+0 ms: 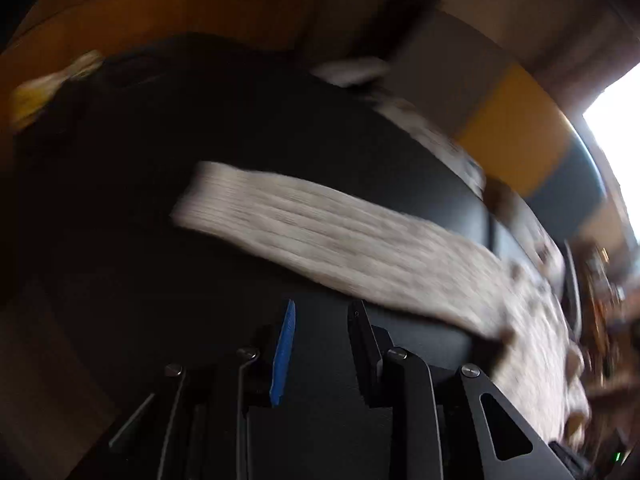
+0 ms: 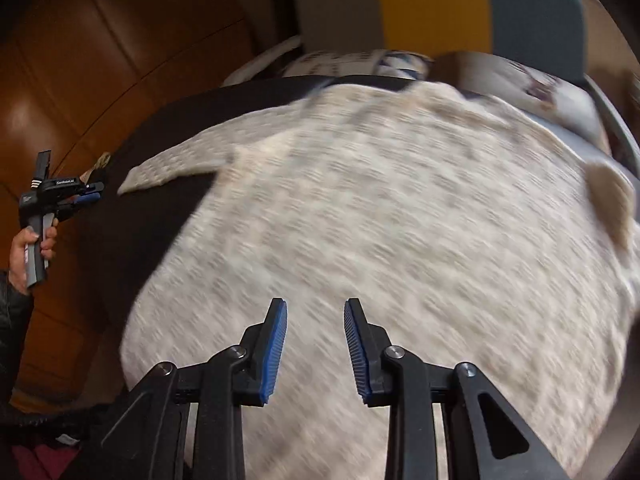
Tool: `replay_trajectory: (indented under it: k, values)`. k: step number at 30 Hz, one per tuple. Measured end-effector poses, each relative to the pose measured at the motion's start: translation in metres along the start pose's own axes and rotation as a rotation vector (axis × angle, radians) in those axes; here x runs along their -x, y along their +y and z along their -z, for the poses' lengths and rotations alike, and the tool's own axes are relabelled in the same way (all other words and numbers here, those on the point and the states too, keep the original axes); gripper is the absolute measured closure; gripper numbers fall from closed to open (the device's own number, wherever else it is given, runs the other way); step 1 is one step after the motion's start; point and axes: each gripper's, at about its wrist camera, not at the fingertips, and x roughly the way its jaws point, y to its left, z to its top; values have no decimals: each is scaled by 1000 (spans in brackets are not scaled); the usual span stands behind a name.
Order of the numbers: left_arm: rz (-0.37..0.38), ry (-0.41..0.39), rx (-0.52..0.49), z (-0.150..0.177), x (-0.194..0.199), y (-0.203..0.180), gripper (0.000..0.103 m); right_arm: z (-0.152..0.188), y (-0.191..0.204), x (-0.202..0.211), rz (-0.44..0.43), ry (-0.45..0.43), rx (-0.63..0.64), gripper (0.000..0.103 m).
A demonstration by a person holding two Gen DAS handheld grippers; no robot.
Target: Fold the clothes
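Note:
A cream knitted sweater (image 2: 380,220) lies spread flat on a black tabletop (image 2: 152,152), filling most of the right wrist view. Its left sleeve (image 1: 320,240) stretches out across the dark surface in the left wrist view. My right gripper (image 2: 316,308) hovers open over the sweater's lower body, nothing between its blue pads. My left gripper (image 1: 320,308) is open too, above bare table just short of the sleeve. The left gripper (image 2: 86,196) also shows at the far left of the right wrist view, held by a hand (image 2: 24,256). Both views are motion-blurred.
Wooden floor (image 2: 100,60) runs along the left of the table. Behind the table stand a grey, yellow and blue chair back (image 2: 432,0) and patterned cushions or clothes (image 2: 352,62). A bright window (image 1: 616,140) glares at the right. A yellowish cloth (image 1: 48,88) lies at the table's far left.

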Motion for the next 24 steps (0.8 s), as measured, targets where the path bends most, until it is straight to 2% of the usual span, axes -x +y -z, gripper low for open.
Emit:
replay_trajectory:
  k: [4, 7, 13, 18, 19, 20, 22, 24]
  values:
    - [-31, 7, 158, -39, -8, 78, 75, -40, 23, -26, -42, 2, 11, 73]
    - [-6, 47, 174, -64, -27, 101, 72, -66, 30, -42, -54, 4, 0, 73]
    - [108, 137, 140, -91, -74, 96, 64, -105, 33, -60, -61, 2, -17, 73]
    - [41, 146, 59, -97, -92, 84, 60, -130, 19, -63, 0, -9, -29, 73]
    - [28, 147, 42, -98, -95, 82, 71, -136, 12, -64, 15, -13, -40, 73]
    - [14, 148, 25, -99, -99, 79, 100, -143, 3, -66, 36, -14, -56, 73]
    - [7, 128, 21, -100, -98, 77, 100, -154, -17, -70, 88, -12, -92, 74]
    - [21, 68, 37, -102, -88, 78, 101, -163, -33, -78, 102, 5, -103, 74]
